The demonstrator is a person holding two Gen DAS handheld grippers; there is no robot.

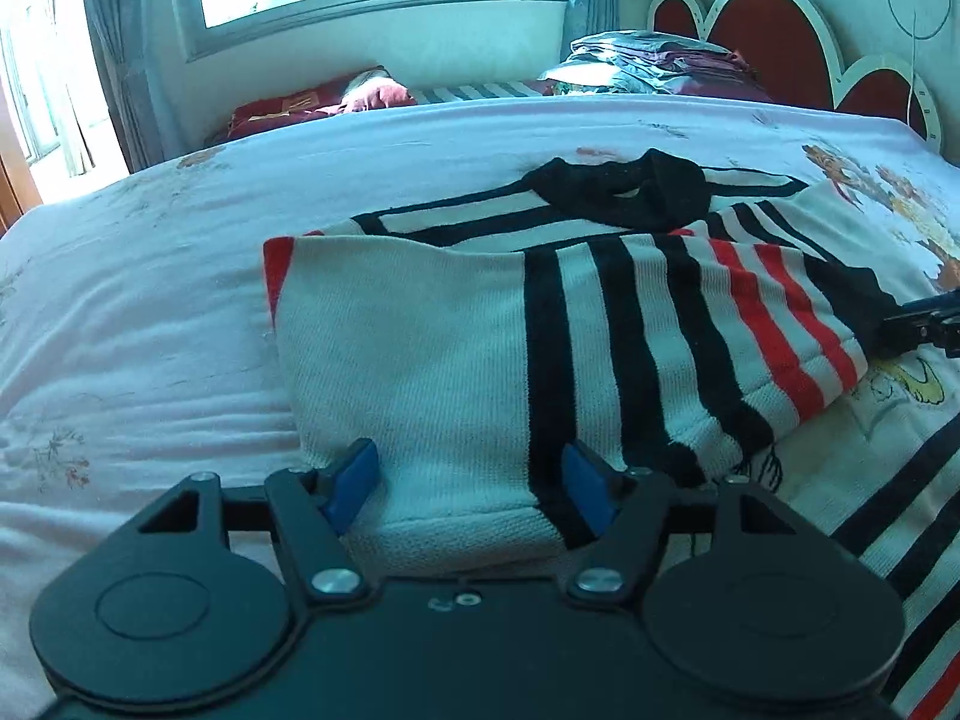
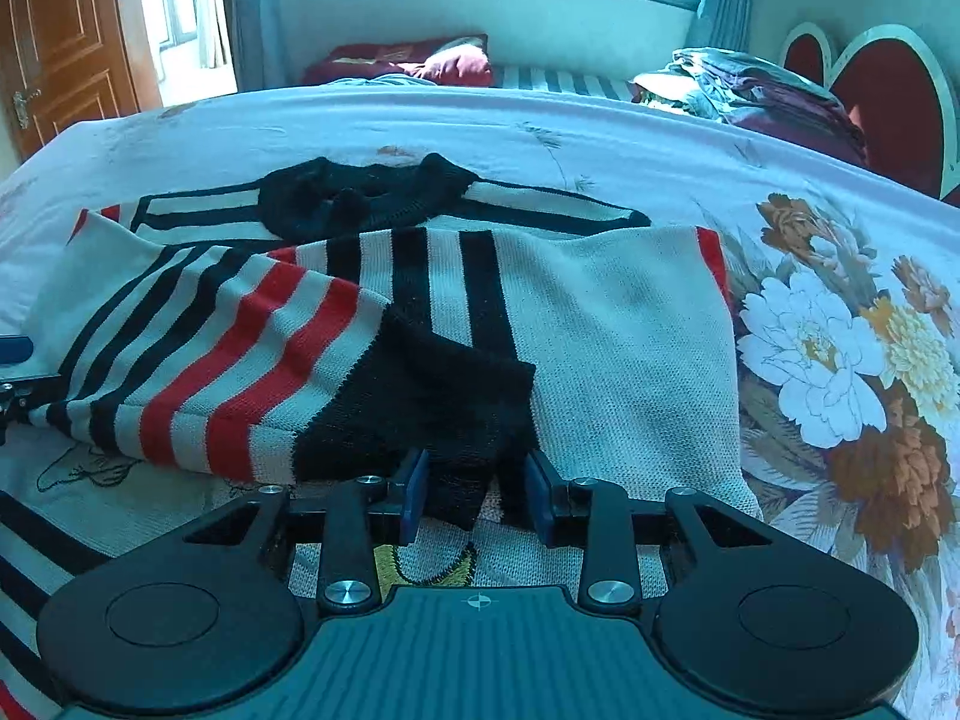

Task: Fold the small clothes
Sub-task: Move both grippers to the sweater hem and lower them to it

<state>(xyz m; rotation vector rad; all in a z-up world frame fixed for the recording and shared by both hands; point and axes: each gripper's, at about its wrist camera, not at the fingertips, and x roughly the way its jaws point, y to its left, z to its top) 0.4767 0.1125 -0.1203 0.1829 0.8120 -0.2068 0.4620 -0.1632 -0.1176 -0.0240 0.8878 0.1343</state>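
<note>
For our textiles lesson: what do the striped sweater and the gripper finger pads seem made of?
Striped sweater: knitted yarn, probably cotton or acrylic; matte, with visible ribbed stitch rows. Left gripper finger pads: blue, smooth, likely rubber or plastic; cannot tell which.

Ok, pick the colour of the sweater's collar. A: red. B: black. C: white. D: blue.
B: the collar at the far end of the striped sweater is solid black in both wrist views, while red and white appear only in the stripes of the body and sleeves.
</note>
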